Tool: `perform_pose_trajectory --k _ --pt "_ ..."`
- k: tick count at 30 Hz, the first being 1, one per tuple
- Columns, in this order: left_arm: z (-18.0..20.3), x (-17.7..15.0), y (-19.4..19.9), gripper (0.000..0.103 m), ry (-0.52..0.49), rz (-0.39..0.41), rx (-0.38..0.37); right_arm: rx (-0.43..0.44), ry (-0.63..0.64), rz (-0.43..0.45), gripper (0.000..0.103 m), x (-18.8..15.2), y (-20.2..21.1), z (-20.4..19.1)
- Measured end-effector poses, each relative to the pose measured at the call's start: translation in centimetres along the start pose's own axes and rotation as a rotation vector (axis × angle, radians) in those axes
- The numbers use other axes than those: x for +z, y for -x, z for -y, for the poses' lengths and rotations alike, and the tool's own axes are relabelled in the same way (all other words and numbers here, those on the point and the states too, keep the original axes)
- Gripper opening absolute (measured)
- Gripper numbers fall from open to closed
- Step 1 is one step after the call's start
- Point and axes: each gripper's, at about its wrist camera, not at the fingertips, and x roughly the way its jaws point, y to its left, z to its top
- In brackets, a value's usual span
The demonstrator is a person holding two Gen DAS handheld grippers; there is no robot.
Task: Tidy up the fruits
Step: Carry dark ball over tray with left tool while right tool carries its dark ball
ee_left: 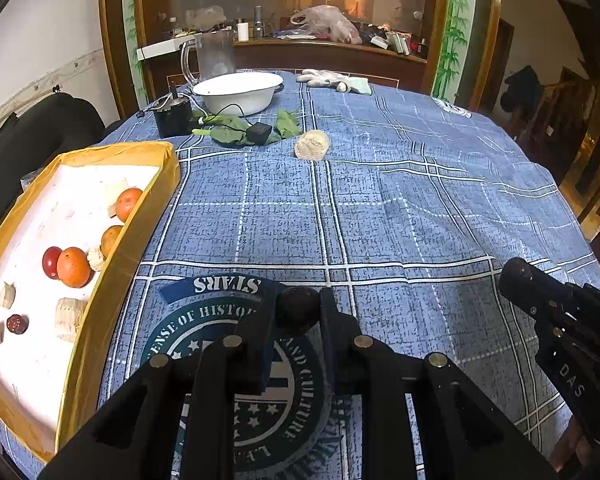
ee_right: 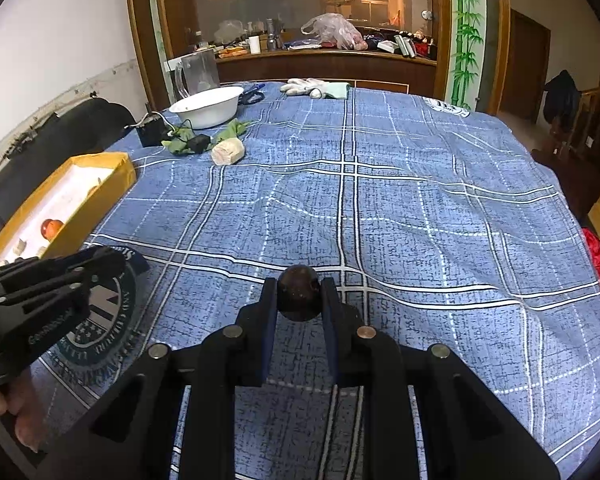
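My left gripper (ee_left: 299, 303) is shut on a dark round fruit (ee_left: 298, 314) above the blue checked tablecloth (ee_left: 380, 220). My right gripper (ee_right: 299, 286) is likewise shut on a second dark round fruit (ee_right: 299, 296). To the left lies a yellow-walled tray (ee_left: 120, 248) with a white floor. In it sit an orange (ee_left: 73, 267), a red fruit (ee_left: 50, 261), two more orange fruits (ee_left: 127, 202), a small dark red fruit (ee_left: 17, 324) and several pale chunks. The right gripper (ee_left: 518, 276) shows at the edge of the left wrist view, the left gripper (ee_right: 108, 258) at the left of the right wrist view.
At the far left of the table stand a white basin (ee_left: 238, 91), a clear jug (ee_left: 214, 54), a black box with a cable (ee_left: 173, 117), green leaves (ee_left: 230, 130) and a pale lump (ee_left: 311, 145). White gloves (ee_left: 332, 80) lie at the far edge. A dark chair (ee_left: 40, 128) stands left.
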Motion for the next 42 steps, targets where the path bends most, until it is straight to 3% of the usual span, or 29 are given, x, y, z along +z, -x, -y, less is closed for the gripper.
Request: perform_pose_trajectory --k 23,33,42 --pt "-1.5 -0.4 2.5 0.019 0.018 0.036 0.050 0.052 0.022 0.028 0.023 0.6 0.9 -1.2" --pt "-6.4 -0.7 3.6 0.019 0.100 0.045 0.119 0.119 0.080 0.032 0.023 1.9 0.3 -5.0" --pt "-13.1 -0.9 5.2 0.019 0.221 0.074 0.198 0.223 0.165 0.034 0.023 4.2 -0.9 -11.6"
